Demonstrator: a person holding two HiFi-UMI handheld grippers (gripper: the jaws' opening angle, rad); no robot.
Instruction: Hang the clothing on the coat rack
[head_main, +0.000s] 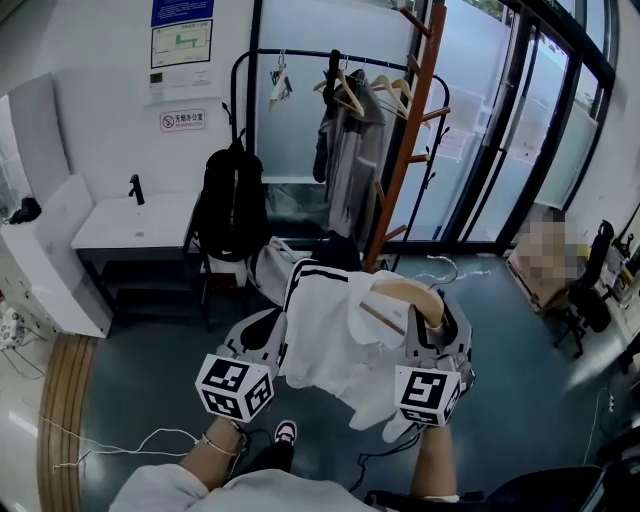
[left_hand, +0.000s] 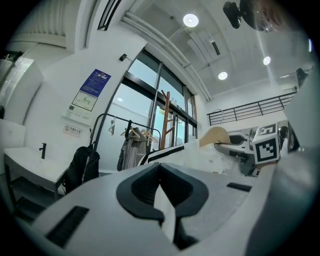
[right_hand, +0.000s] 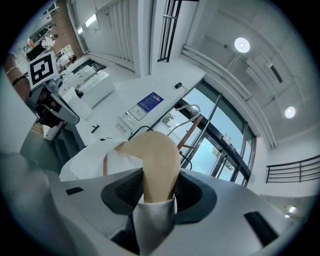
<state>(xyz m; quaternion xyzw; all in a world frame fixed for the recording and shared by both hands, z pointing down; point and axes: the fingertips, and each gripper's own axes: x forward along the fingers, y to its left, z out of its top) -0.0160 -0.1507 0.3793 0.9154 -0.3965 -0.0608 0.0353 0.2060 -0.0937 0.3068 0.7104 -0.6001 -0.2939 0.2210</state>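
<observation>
Bright daylight through glass doors (head_main: 500, 130), ceiling lights (left_hand: 190, 20), fisheye-bent edges

Right claw (right_hand: 159, 194) clamps a tan wooden hanger (right_hand: 160, 155) and the white garment (right_hand: 89, 161) draped over it.

Head downward, jaw cameras toward rack (head_main: 405, 150)

Grey left gripper (head_main: 268, 335), grey right gripper (head_main: 428, 322), black pads (left_hand: 142, 187) inside, cube (head_main: 235, 387) with black and white squares on each, thin bracelet (head_main: 220, 445) on the left wrist, light grey short sleeve (head_main: 150, 490)
</observation>
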